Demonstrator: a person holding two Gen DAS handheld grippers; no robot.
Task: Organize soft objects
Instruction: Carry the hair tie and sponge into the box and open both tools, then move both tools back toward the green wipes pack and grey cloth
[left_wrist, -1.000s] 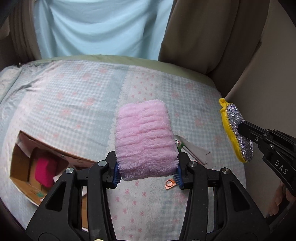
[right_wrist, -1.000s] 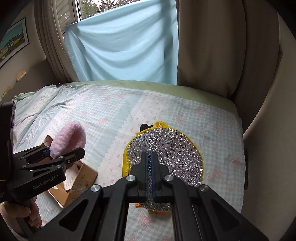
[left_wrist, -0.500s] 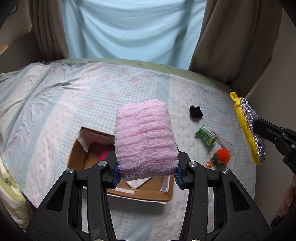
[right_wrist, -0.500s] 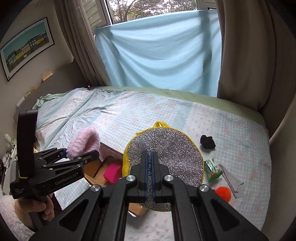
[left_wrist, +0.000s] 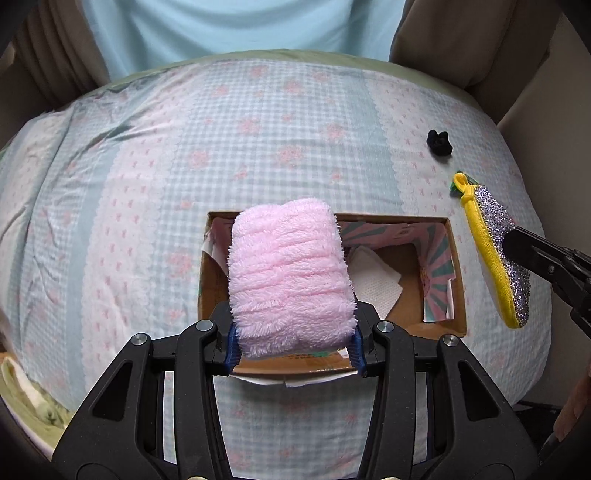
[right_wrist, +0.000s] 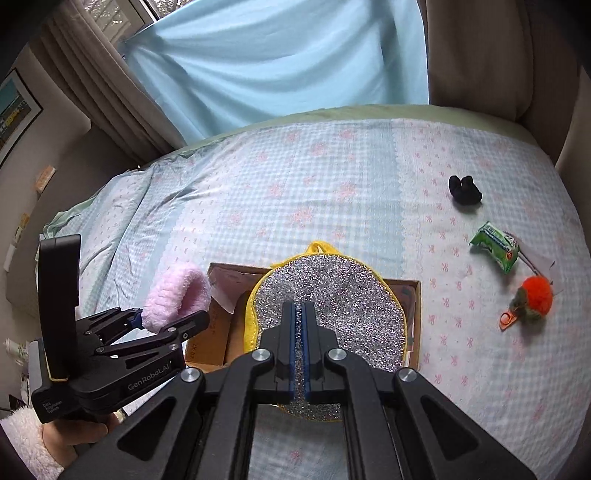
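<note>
My left gripper (left_wrist: 291, 347) is shut on a fluffy pink roll (left_wrist: 288, 273), held over the open cardboard box (left_wrist: 456, 280) on the bed. The same pink roll (right_wrist: 177, 295) shows at the left of the right wrist view, above the box's left end. My right gripper (right_wrist: 300, 314) is shut on a flat silver glitter pad with a yellow rim (right_wrist: 332, 291), which hangs over the box (right_wrist: 415, 295). In the left wrist view the glitter pad (left_wrist: 495, 251) hangs just right of the box. A folded white cloth (left_wrist: 373, 280) lies inside the box.
On the checked bedspread (right_wrist: 295, 192) to the right lie a black soft item (right_wrist: 465, 190), a green packet (right_wrist: 496, 245) and an orange pompom (right_wrist: 535, 295). Blue sheet and curtains hang behind the bed. A wall stands close on the right.
Both grippers have swept across the bed with their loads. The box, earlier at the lower left, now lies directly under the pink roll and the glitter pad. The grips are unchanged.
</note>
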